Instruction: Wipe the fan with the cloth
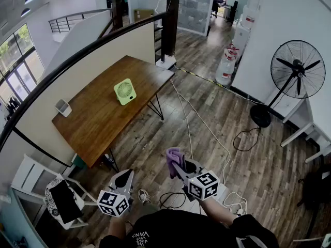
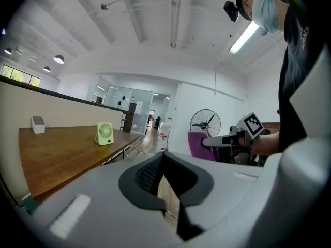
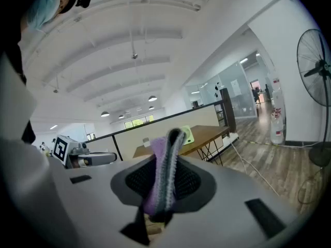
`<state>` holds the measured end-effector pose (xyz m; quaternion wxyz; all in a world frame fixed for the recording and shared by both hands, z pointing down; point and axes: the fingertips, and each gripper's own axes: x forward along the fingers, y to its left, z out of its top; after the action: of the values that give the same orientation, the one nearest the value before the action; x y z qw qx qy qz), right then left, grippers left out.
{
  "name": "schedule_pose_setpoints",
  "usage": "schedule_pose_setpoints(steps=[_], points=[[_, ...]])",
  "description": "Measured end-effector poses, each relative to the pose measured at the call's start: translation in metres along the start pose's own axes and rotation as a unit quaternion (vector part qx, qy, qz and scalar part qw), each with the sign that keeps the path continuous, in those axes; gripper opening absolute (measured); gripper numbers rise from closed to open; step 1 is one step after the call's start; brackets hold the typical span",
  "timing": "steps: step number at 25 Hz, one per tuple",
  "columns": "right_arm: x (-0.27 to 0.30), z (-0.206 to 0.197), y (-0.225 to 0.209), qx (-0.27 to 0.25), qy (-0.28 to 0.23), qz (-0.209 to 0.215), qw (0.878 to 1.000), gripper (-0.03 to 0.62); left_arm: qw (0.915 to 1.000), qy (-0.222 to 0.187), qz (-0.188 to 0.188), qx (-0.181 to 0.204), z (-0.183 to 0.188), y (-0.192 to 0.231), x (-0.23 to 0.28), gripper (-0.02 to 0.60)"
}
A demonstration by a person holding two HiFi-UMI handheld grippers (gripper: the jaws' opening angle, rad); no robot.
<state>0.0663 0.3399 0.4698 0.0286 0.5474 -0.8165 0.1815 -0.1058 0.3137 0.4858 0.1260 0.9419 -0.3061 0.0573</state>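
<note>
A small green desk fan (image 1: 124, 92) stands on the wooden table (image 1: 93, 128), well ahead of both grippers. My right gripper (image 1: 177, 164) is shut on a purple cloth (image 1: 172, 158), held in the air over the floor. In the right gripper view the folded cloth (image 3: 164, 164) stands up between the jaws and hides most of the green fan (image 3: 188, 134). My left gripper (image 1: 124, 180) hangs beside it, shut with nothing in it. The left gripper view shows its closed jaws (image 2: 163, 163), the green fan (image 2: 105, 134) and the cloth (image 2: 198, 145).
A tall black standing fan (image 1: 296, 75) is by the right wall. A white box (image 1: 63, 107) sits on the table's left end. Cables (image 1: 207, 133) trail across the wood floor. A white chair (image 1: 57, 200) stands at lower left, a water bottle (image 1: 225, 68) farther back.
</note>
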Motion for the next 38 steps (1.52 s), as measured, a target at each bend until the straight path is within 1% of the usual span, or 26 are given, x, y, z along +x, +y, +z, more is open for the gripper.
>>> schedule_pose_setpoints(steps=[6,10,13,15,18,21,26,30,34,38], points=[[-0.001,-0.004,-0.008,0.002,0.002,0.003,1.000,0.092,1.0000,0.006,0.004,-0.003,-0.007,0.001,0.004,0.011],[0.011,0.001,-0.011,0.022,-0.003,0.012,1.000,0.092,0.9997,0.014,0.007,-0.017,-0.008,0.016,0.010,0.011],[0.025,0.003,-0.020,0.029,-0.002,0.001,1.000,0.094,0.9997,0.014,-0.004,-0.022,-0.005,0.031,0.025,0.011],[0.038,0.006,-0.028,0.032,-0.002,-0.010,0.999,0.093,0.9996,0.012,-0.016,-0.017,0.001,0.043,0.039,0.011],[0.065,0.011,-0.033,0.039,0.001,-0.021,0.999,0.092,0.9993,0.018,-0.029,-0.011,0.008,0.067,0.056,0.011],[0.099,0.020,-0.034,0.039,0.003,-0.028,0.999,0.092,0.9989,0.020,-0.040,-0.013,0.016,0.098,0.070,0.011],[0.152,0.038,-0.039,0.048,-0.004,-0.047,0.998,0.094,0.9983,0.022,-0.053,-0.007,0.036,0.150,0.089,0.011],[0.189,0.048,-0.042,0.055,-0.015,-0.067,0.996,0.093,0.9985,0.023,-0.049,-0.004,0.049,0.196,0.099,0.011],[0.213,0.050,-0.046,0.062,-0.018,-0.081,0.995,0.092,0.9987,0.016,-0.049,-0.004,0.057,0.229,0.105,0.011],[0.229,0.052,-0.051,0.065,-0.016,-0.088,0.994,0.093,0.9989,0.012,-0.039,-0.022,0.059,0.254,0.112,0.011]])
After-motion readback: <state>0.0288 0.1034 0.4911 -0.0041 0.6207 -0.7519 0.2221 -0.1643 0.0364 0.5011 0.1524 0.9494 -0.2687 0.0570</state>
